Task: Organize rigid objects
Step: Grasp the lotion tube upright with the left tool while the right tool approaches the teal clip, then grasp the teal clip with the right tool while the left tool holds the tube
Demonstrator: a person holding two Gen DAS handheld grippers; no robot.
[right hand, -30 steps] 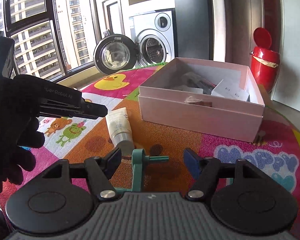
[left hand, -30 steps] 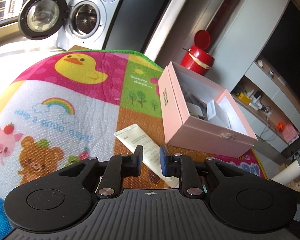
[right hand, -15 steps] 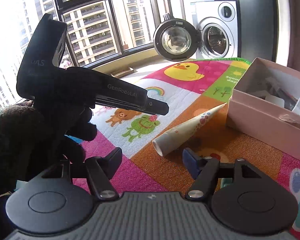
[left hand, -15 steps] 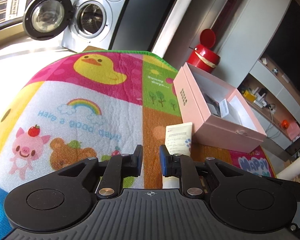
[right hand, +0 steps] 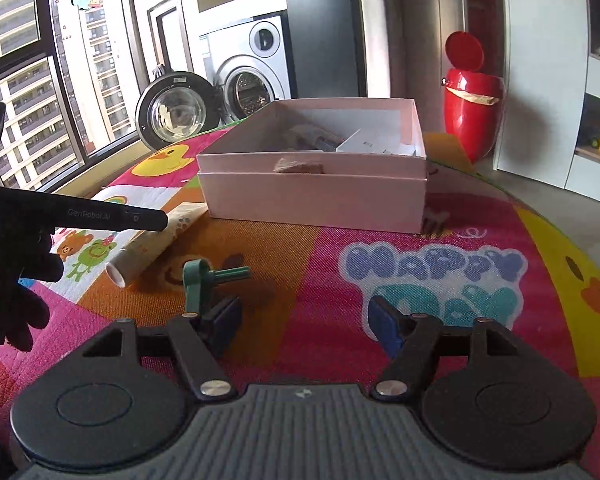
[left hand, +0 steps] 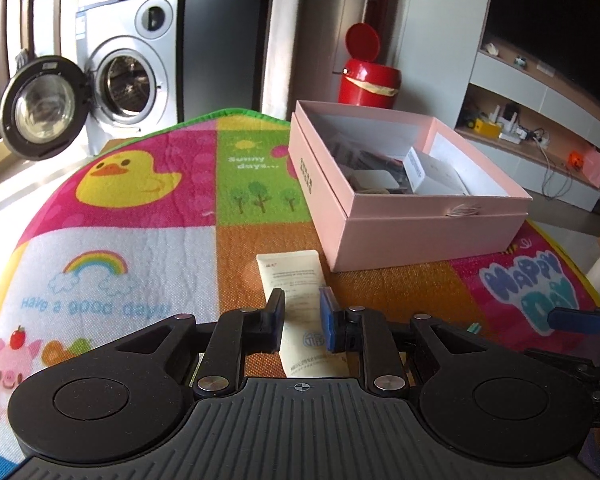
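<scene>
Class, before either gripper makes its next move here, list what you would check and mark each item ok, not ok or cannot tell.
1. Pink box open, room inside: ok.
2. Tube lying flat on the mat, clear of the box: ok.
3. Left gripper lined up over the tube: ok; jaws opening, gap narrower than the tube: not ok.
4. Right gripper jaws opening, nothing held: ok.
5. Green part centred between the right jaws: not ok, it sits by one finger.
6. Whether the left pads touch the tube: cannot tell.
</scene>
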